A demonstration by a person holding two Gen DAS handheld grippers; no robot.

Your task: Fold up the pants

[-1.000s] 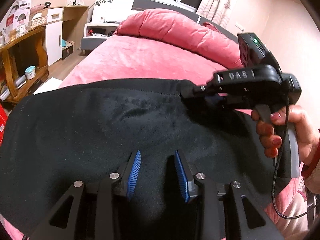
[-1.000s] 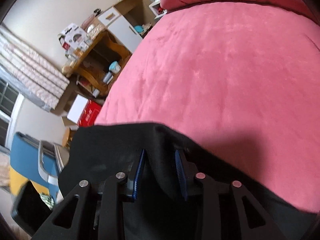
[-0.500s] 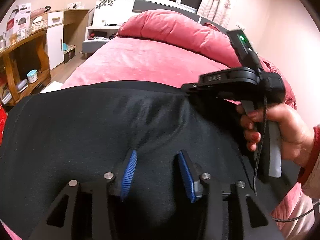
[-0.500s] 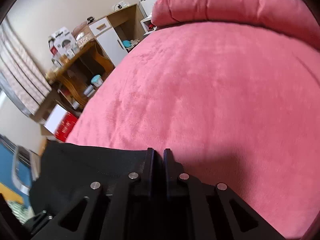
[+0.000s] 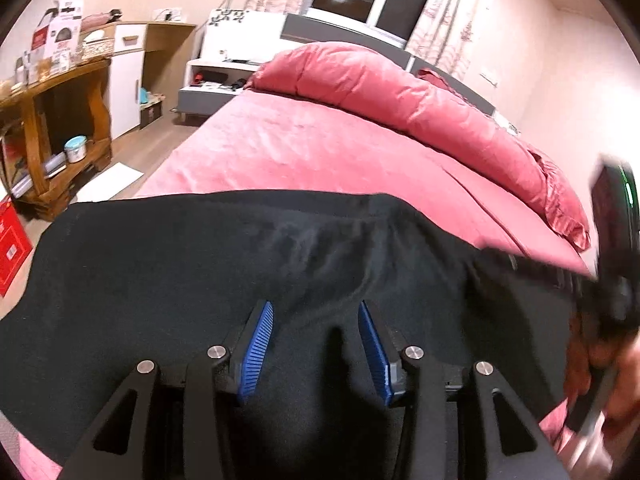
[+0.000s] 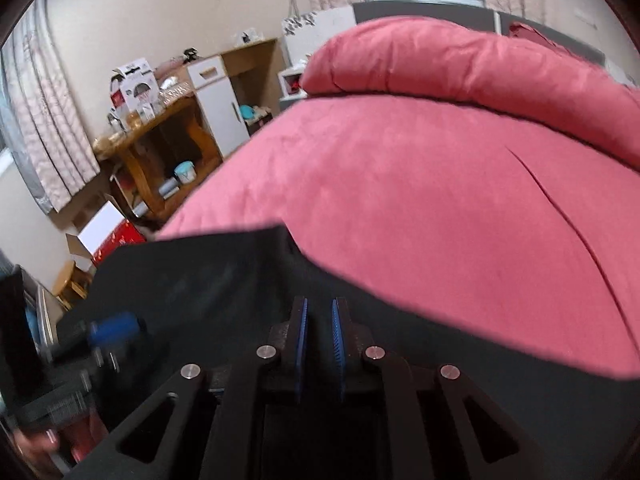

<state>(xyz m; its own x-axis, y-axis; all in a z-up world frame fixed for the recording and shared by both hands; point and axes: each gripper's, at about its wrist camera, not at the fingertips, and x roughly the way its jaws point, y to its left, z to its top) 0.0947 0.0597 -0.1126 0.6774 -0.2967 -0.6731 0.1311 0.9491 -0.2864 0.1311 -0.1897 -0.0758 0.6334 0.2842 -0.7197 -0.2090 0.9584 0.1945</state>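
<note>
With our left gripper jaws half open over the black pants and our right gripper jaws opening, nothing gripped, the fold could slump on the bed.

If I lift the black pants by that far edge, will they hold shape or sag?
Likely sag: the black pants lie limp on the pink bed cover, with soft wrinkles near the middle. The matte, fleecy-looking cloth probably won't slip from the ribbed pads. They cover a wide area, so a one-point lift would probably drag the rest along.

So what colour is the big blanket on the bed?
The blanket is pink, clearest in the right wrist view.
</note>
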